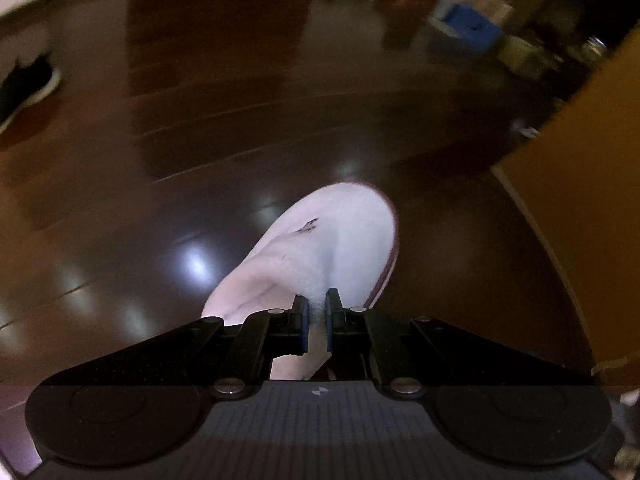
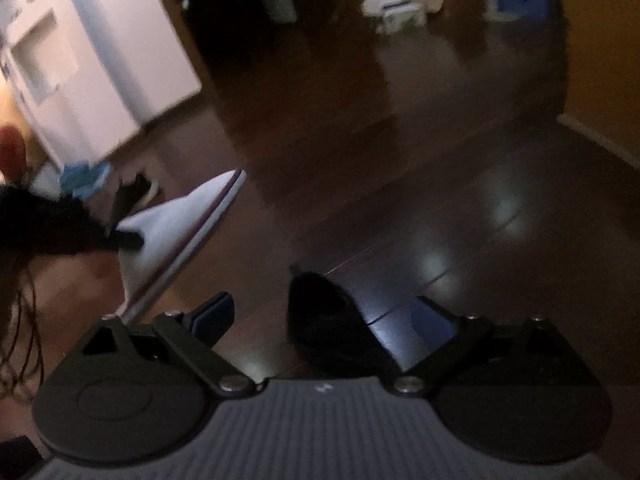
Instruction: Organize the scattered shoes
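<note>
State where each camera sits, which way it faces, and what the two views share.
Left wrist: rides on the left tongs, looking forward and down at the dark glossy wooden floor; its fingers are shut on a white fabric slipper with maroon trim.
Right wrist: rides on the open right tongs, facing the floor and a black shoe lying between its fingers.
Shared: the slipper, held by the left tongs, and the floor.

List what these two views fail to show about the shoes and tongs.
- White slipper: heel hidden behind the left tongs, left wrist view.
- Black sneaker: cut by the left edge, blurred.
- Dark shape between the open right tongs: too dark and blurred to identify, right wrist view.
</note>
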